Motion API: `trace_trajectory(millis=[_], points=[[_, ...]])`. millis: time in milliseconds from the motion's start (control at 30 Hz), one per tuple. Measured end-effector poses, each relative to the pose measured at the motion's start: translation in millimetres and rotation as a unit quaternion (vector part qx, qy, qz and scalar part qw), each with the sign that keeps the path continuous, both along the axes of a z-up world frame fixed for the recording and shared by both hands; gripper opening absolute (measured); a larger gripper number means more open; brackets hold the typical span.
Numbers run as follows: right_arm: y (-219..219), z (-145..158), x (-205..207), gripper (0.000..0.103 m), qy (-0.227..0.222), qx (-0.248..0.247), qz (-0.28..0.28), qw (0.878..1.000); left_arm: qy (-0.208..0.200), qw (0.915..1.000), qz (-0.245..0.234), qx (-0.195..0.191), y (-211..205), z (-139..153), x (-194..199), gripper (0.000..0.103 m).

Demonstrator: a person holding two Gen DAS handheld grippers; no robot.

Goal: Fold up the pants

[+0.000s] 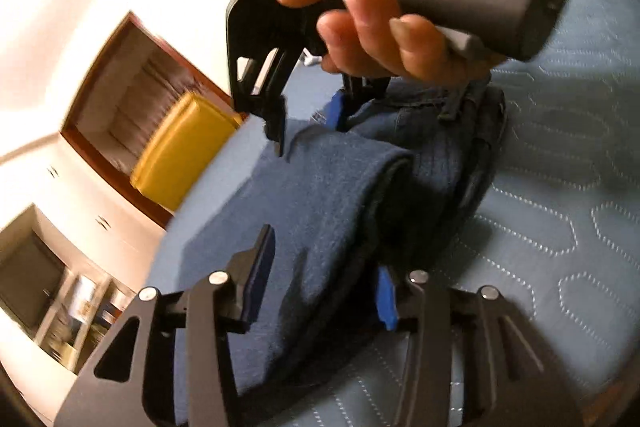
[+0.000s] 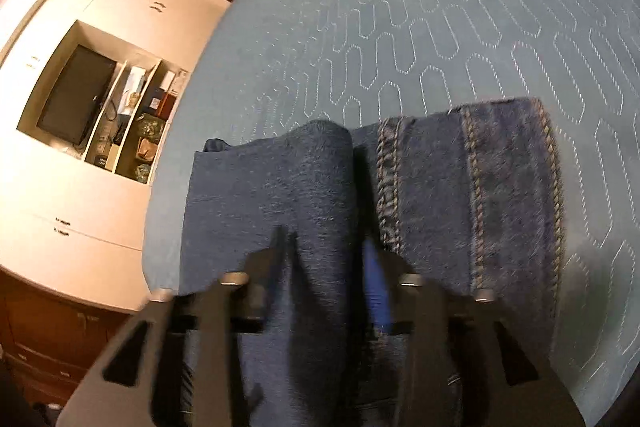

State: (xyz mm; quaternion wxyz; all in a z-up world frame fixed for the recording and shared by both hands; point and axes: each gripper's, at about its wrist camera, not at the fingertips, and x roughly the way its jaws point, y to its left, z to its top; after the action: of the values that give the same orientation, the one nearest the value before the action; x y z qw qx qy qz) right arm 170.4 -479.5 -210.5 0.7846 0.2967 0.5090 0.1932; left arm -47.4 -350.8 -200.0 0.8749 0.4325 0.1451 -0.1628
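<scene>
L gripper (image 1: 324, 283) jaws apart over folded jeans (image 1: 340, 195), R gripper (image 2: 328, 267) likewise apart, wall niche (image 2: 100, 99) w/ boxes

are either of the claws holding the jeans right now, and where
Neither: both the left claw and right claw stand open over the folded jeans.

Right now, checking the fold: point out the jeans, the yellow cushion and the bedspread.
jeans (image 2: 280, 187): right wrist view, folded leg.
yellow cushion (image 1: 180, 151): left wrist view, its top face.
bedspread (image 2: 400, 27): right wrist view, bare quilted area.
</scene>
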Motion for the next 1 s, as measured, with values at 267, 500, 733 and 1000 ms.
trace_trajectory(millis=[267,500,733,1000], points=[[9.2,13.9,13.4,0.055,-0.002,-0.044,0.043,0.998,-0.022,0.9988,-0.032,0.031,-18.2,-12.9,-9.3,0.013],[29.0,42.7,20.8,0.011,-0.008,-0.111,0.056,0.992,-0.054,0.9978,-0.029,0.026,-19.5,14.5,-8.2,0.011],[-20.0,55.2,3.9,0.008,-0.032,-0.103,0.023,0.994,-0.071,0.9925,-0.077,0.062,-54.7,14.3,-16.2,0.011],[-64.5,28.8,-11.9,0.008,-0.017,-0.071,-0.007,0.997,-0.051,0.9879,-0.101,0.106,-81.6,-12.7,-21.6,0.011]])
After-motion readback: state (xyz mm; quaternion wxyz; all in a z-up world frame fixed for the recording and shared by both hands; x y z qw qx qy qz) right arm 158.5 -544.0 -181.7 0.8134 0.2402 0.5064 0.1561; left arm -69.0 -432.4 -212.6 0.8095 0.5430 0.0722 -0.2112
